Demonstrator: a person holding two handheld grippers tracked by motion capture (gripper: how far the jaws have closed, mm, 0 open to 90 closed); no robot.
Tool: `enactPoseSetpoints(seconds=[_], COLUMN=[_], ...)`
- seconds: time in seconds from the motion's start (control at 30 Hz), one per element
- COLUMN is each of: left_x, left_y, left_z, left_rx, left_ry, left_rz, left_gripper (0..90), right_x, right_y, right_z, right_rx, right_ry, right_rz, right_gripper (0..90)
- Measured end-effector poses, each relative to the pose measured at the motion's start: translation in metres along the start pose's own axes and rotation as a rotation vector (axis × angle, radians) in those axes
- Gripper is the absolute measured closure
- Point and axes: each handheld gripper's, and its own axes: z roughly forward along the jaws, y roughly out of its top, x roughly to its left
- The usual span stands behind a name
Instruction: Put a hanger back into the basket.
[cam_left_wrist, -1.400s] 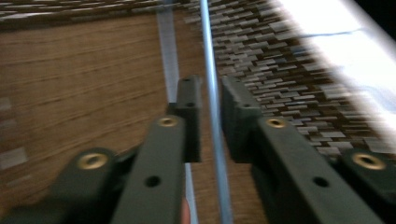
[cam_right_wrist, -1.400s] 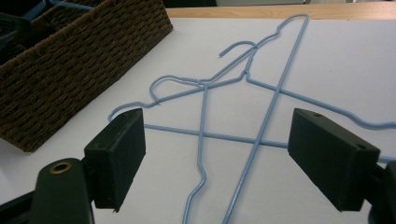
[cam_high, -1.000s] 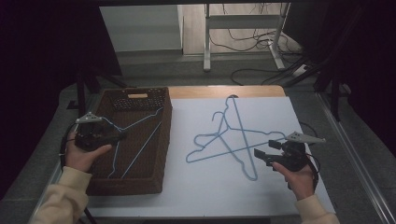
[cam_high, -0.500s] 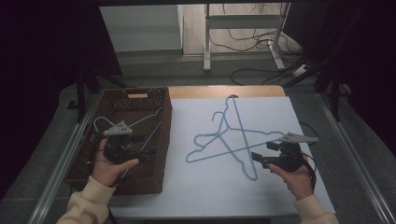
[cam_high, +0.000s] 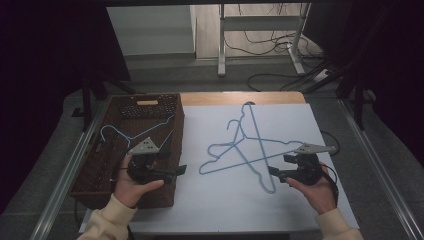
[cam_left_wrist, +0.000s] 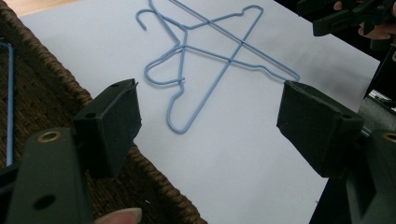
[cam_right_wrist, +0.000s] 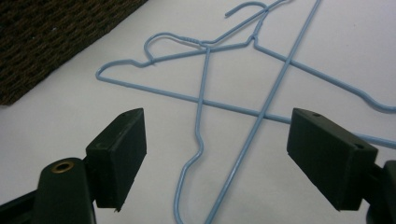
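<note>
Two light-blue wire hangers (cam_high: 248, 131) lie crossed on the white sheet (cam_high: 300, 125); they also show in the left gripper view (cam_left_wrist: 241, 43) and the right gripper view (cam_right_wrist: 205, 51). A third blue hanger (cam_high: 150, 129) lies inside the brown wicker basket (cam_high: 178, 127). My left gripper (cam_high: 179, 171) hovers over the basket's right rim and points at the crossed hangers. Its jaws have just been opening and stand open (cam_left_wrist: 210, 107) with nothing between them. My right gripper (cam_high: 274, 173) is open (cam_right_wrist: 219, 135) just above the hangers' near ends, touching neither.
The wicker basket (cam_left_wrist: 46, 84) takes up the table's left side, and its rim lies right under my left gripper. The table's metal edge rails (cam_high: 380, 170) run along both sides. Cables and a stand's legs (cam_high: 260, 55) lie on the floor beyond the far edge.
My left hand has moved right, from over the hanger in the basket to the basket's right rim. That hanger stays in the basket. The right hand has kept still.
</note>
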Motion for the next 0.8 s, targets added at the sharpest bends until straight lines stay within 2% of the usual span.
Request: enactPoseSetpoints(seconds=[0.23, 0.53, 0.63, 0.8], left_x=[0.000, 0.003, 0.004, 0.005], left_y=[-0.003, -0.005, -0.004, -0.005], left_z=[-0.002, -0.007, -0.008, -0.007], left_rx=[-0.010, -0.018, -0.023, -0.013], left_ry=[0.000, 0.010, 0.011, 0.013], left_rz=[-0.007, -0.016, -0.018, -0.021], left_gripper=[21.4, 21.1, 21.1, 21.2], right_x=[-0.002, 0.000, 0.001, 0.000], right_y=[0.003, 0.011, 0.014, 0.018], right_z=[-0.006, 0.002, 0.009, 0.025], right_rx=[0.031, 0.157, 0.203, 0.306], right_ry=[-0.006, -0.003, -0.002, -0.024], right_rz=[-0.003, -0.017, -0.033, -0.034], right_gripper=[24.8, 40.8, 48.3, 72.7])
